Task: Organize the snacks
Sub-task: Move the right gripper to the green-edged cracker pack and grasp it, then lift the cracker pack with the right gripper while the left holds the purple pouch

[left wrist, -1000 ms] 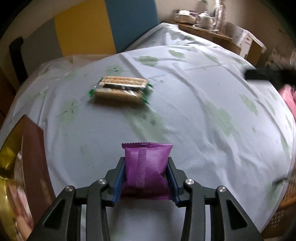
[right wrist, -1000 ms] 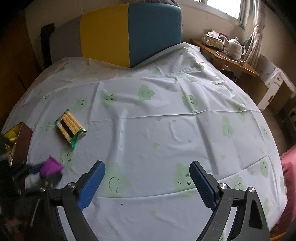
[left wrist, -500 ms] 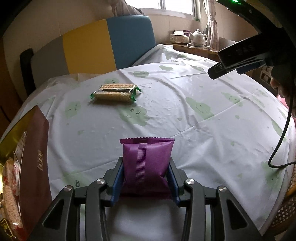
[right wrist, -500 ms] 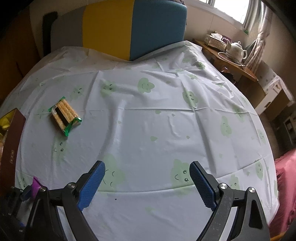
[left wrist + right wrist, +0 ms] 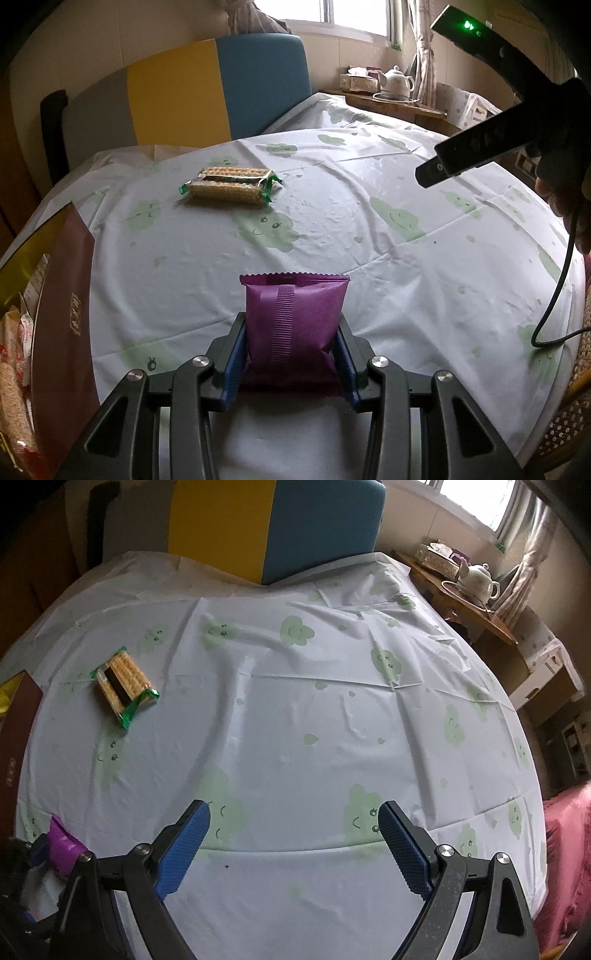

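Observation:
My left gripper (image 5: 292,332) is shut on a purple snack packet (image 5: 294,317), its blue pads pressing both sides, just above the tablecloth. The same purple packet (image 5: 64,845) shows at the lower left of the right wrist view. A clear, green-ended cracker pack (image 5: 229,185) lies flat on the far left of the table, also visible as the cracker pack (image 5: 123,685) from the right wrist. A dark red snack box (image 5: 62,325) stands open at the left edge with several wrapped snacks inside. My right gripper (image 5: 293,840) hangs open over bare cloth with nothing between its fingers.
A white tablecloth with green cloud faces (image 5: 295,720) covers the round table. A chair with grey, yellow and blue back (image 5: 207,85) stands behind it. A side table with a teapot (image 5: 478,578) is at the far right. A black cable (image 5: 554,295) hangs at the right.
My left gripper with the purple packet has shifted toward the box side; the box and the other gripper's body have come further into view. The right gripper has tilted slightly and stays open.

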